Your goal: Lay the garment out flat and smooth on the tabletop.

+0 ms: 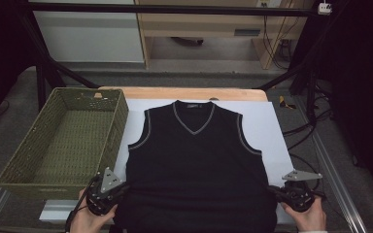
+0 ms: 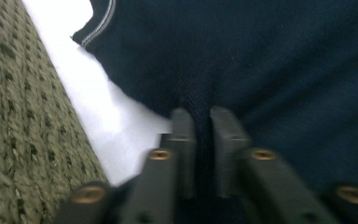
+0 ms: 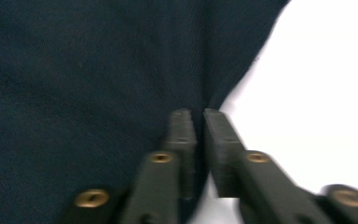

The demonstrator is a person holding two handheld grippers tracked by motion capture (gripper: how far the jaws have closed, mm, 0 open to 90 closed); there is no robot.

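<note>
A black sleeveless V-neck vest (image 1: 194, 155) with grey trim lies flat, neck away from me, on a white sheet (image 1: 274, 131). My left gripper (image 1: 123, 187) sits at the vest's lower left side edge. In the left gripper view its jaws (image 2: 203, 116) stand nearly together with a fold of the dark fabric (image 2: 261, 56) pinched between them. My right gripper (image 1: 273, 190) is at the lower right side edge. There the jaws (image 3: 198, 116) are closed on the edge of the vest (image 3: 74, 70), next to the white sheet (image 3: 317, 93).
A green woven basket (image 1: 119, 124) stands left of the vest, close beside the left gripper; its wall (image 2: 14, 116) is at the left of the left gripper view. The wooden table's far edge (image 1: 184, 93) lies behind the sheet. Cables trail at the right.
</note>
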